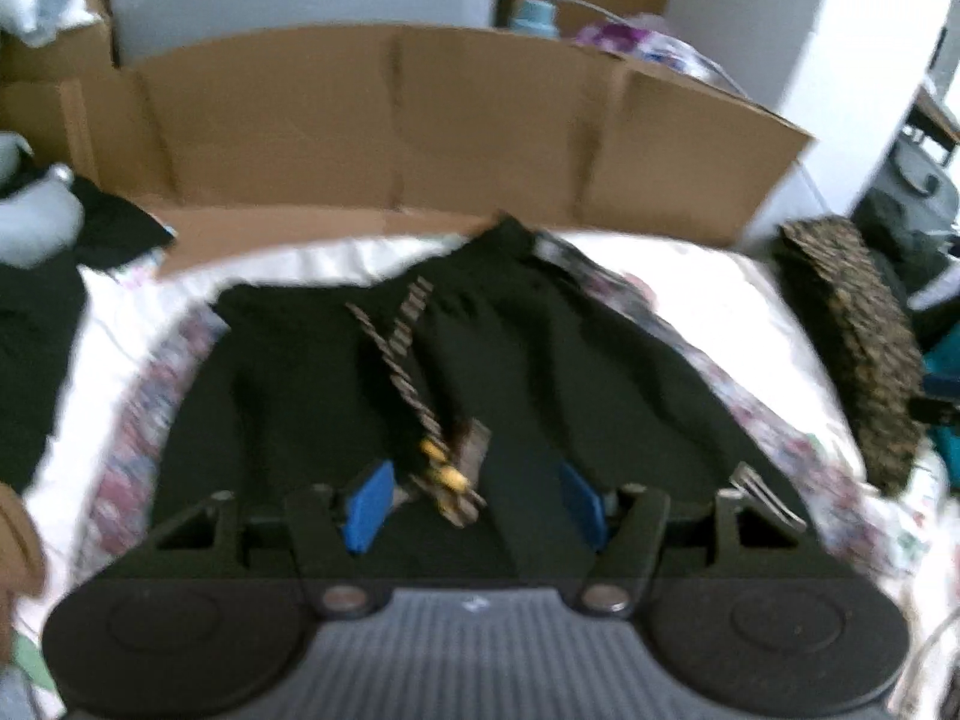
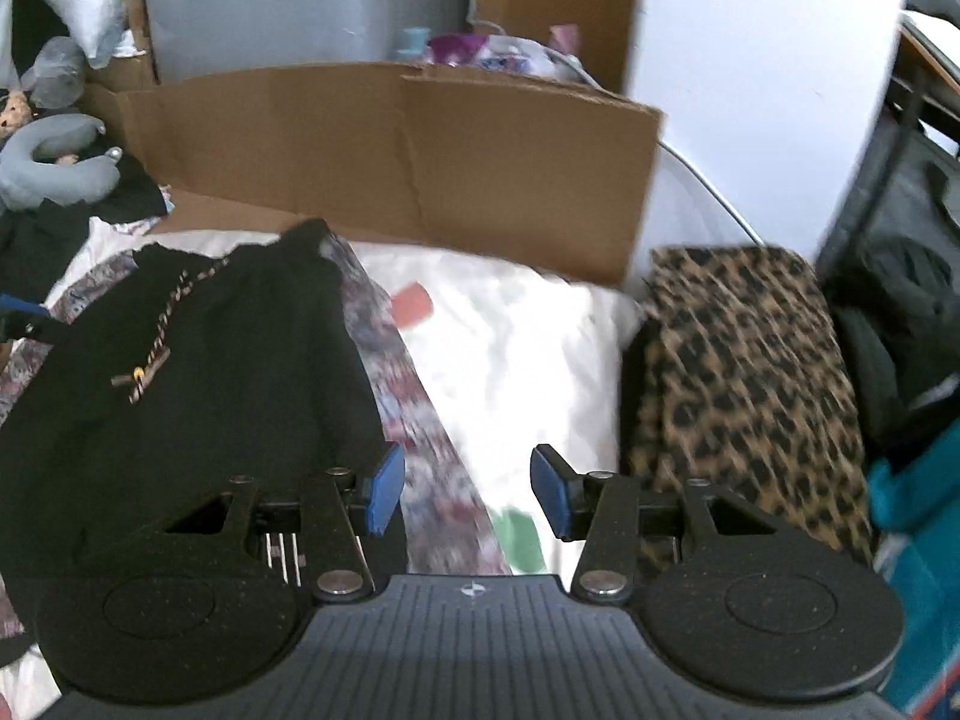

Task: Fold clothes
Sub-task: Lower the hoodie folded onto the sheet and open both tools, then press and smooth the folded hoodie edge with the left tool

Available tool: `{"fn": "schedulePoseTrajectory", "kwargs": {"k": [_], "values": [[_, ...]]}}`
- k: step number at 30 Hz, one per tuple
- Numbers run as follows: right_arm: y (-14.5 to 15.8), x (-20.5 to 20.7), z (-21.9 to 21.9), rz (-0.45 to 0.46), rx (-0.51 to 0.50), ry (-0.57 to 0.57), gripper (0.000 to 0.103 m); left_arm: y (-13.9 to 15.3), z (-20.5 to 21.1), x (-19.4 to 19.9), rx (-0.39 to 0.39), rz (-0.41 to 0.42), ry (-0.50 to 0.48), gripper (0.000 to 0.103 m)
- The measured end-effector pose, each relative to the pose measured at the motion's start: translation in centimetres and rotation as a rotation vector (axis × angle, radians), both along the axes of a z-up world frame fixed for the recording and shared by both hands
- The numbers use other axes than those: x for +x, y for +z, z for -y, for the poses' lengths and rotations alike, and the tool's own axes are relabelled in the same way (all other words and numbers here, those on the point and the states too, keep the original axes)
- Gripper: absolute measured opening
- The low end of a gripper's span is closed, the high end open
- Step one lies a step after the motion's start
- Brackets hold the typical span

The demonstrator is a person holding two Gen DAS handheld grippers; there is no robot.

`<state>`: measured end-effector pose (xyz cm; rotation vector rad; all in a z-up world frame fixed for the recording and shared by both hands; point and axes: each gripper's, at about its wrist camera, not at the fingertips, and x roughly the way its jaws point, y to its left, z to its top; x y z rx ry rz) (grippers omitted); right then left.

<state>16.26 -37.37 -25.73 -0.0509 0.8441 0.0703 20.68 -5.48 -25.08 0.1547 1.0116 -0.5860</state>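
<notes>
Left gripper [image 1: 474, 501] nearest lens, blue pads apart, nothing pinched; hovers over black garment [image 1: 336, 396]. Striped drawstring [image 1: 399, 354] with yellow tip lies on garment between pads, not touched. Garment spread flat on white floral bedsheet [image 1: 708, 294]. Right gripper [image 2: 468, 489] also apart, empty, over bedsheet just beside garment's right edge. Folded leopard-print cloth [image 2: 738, 378] sits right of it, near bed edge. Cardboard panel [image 1: 390, 120] stands behind garment. Both views blurred.

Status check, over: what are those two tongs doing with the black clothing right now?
Left tongs open above black garment, nothing gripped. Right tongs open, empty, over the bedsheet. Garment lies flat. Leopard-print cloth alongside, not in the way.
</notes>
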Motion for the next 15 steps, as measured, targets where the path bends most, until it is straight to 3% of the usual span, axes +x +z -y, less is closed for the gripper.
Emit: {"fn": "schedulePoseTrajectory", "kwargs": {"k": [4, 7, 10, 15], "values": [[-1.2, -2.7, 1.4, -0.021, 0.004, -0.061, 0.054, -1.1, 0.3, -3.0, -0.064, -0.104, -0.082, 0.059], [-2.0, -3.6, 2.5, -0.060, 0.036, -0.159, 0.054, -2.4, 0.4, -4.8, -0.031, -0.158, -0.088, 0.050], [-2.0, -4.0, 2.7, -0.053, 0.058, -0.144, 0.054, -3.3, 0.3, -5.9, -0.037, -0.208, -0.107, 0.045], [-2.9, -4.8, 3.4, -0.067, 0.073, -0.162, 0.054, -4.2, 0.2, -7.2, -0.065, -0.252, -0.117, 0.044]]}}
